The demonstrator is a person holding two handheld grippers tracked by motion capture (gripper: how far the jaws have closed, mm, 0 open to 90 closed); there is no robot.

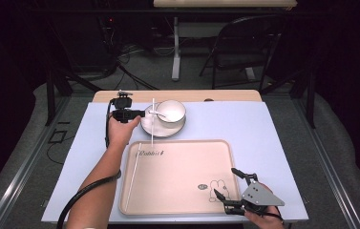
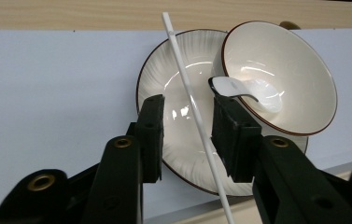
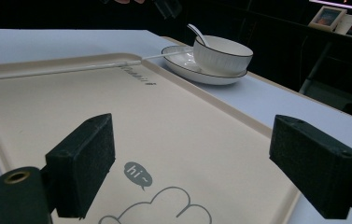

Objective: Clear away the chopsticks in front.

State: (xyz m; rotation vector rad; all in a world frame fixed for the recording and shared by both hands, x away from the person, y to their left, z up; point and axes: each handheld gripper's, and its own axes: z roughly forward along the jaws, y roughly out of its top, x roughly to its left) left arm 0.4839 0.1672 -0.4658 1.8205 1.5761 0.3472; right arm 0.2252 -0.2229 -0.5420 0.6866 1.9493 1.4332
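The left gripper view looks down between the 2 black jaws of the left gripper at a thin white plastic chopstick, which runs slantwise through the gap above a white ribbed ceramic plate with a dark rim. The jaws stand apart on either side of the stick; the right-hand pad is just beside it, and no squeeze shows yet, so the step in hand reads as closing in for the pick-up. A white ceramic bowl with a dark rim sits on that plate, with a white ceramic spoon lying in it. In the high view a second white chopstick lies along the left edge of the beige plastic tray on the pale blue desk. The right gripper waits with its jaws wide open and empty over the tray's near right corner. The next move probably calls for closing squarely on the thin stick without nudging the spoon handle beside it.
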